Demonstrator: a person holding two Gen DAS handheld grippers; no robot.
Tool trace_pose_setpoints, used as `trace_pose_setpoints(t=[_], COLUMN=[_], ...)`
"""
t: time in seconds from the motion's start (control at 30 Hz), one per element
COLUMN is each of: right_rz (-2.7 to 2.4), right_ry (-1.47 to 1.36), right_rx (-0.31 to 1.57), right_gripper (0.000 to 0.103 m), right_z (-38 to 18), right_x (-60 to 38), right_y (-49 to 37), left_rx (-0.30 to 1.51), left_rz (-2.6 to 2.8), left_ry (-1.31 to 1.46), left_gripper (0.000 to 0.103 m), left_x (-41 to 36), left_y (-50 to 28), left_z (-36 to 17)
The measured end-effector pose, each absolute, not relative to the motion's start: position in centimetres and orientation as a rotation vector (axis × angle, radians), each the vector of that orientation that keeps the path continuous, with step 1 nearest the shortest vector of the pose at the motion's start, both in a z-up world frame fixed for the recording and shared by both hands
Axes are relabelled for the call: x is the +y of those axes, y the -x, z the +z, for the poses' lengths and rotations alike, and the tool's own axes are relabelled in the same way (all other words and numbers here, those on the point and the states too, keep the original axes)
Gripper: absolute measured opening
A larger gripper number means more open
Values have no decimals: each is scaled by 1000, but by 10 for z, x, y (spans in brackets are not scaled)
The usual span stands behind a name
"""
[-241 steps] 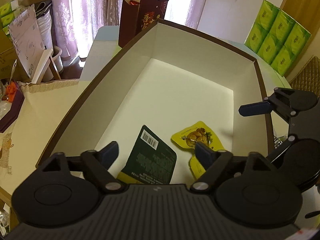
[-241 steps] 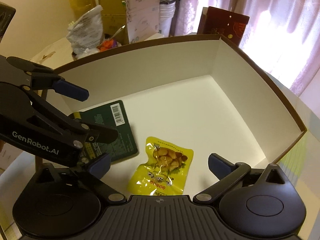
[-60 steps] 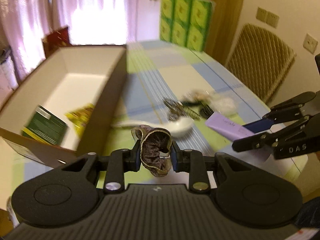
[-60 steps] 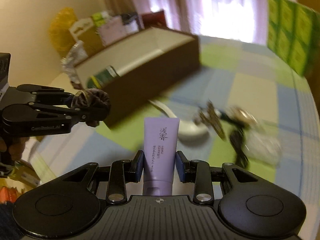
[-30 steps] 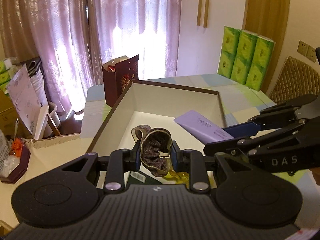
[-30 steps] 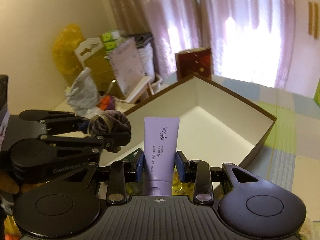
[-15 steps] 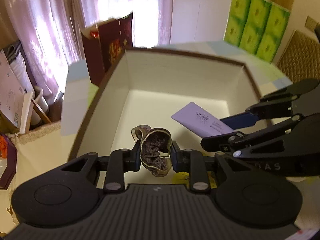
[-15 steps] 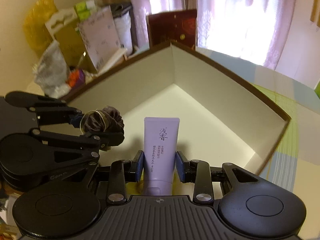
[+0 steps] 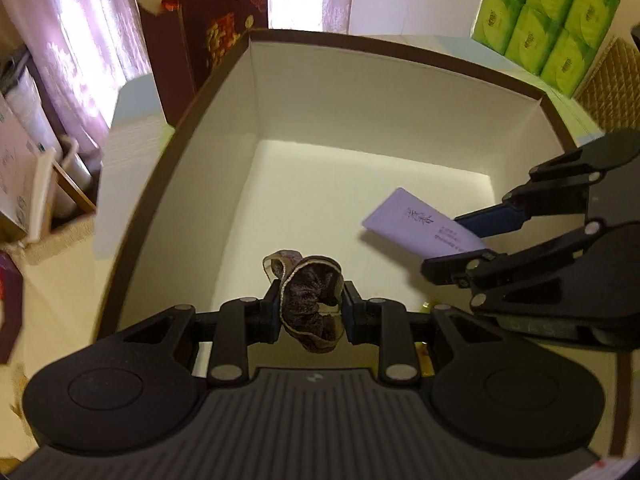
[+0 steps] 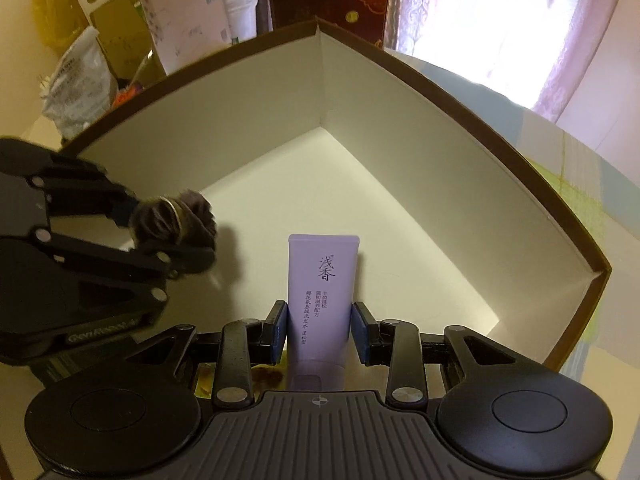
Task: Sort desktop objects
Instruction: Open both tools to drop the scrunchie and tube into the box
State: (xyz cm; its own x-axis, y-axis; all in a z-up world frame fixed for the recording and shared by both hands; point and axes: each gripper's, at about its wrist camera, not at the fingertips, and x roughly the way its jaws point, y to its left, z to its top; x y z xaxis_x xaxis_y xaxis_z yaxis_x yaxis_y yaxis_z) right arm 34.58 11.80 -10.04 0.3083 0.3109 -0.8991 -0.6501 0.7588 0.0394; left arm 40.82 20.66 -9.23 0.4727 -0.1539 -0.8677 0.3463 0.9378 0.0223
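Tube [image 10: 322, 292] points forward along the right gripper [image 10: 320, 330] fingers pinching it; left gripper [image 9: 311, 311] pinches the scrunchie [image 9: 310, 304].

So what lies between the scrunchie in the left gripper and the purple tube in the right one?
Nothing: in the left wrist view only bare white box floor shows between the scrunchie and the purple tube; the right wrist view agrees.

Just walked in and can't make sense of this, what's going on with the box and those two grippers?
A person is sorting things into a big open box. The left gripper is shut on a dark scrunchie, and the right gripper is shut on a purple tube. Both are held over the inside of the box, neither item released yet.
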Motion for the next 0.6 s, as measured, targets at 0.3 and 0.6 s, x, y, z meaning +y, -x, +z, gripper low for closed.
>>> trace_pose_setpoints(t=[0.3,0.6], right_rz=[679,674], right_ry=[393,414], right_rx=[1070,1005], right_gripper=[31,75], right_z=[-93,-81], right_x=[118,115], right_y=[-345,-345], left_rx=[1072,1091], left_rz=[-304,-294], left_ry=[-232,-257], left_gripper=[34,67], left_x=[198,200], left_y=[-413,-408], left_z=[-101,-99])
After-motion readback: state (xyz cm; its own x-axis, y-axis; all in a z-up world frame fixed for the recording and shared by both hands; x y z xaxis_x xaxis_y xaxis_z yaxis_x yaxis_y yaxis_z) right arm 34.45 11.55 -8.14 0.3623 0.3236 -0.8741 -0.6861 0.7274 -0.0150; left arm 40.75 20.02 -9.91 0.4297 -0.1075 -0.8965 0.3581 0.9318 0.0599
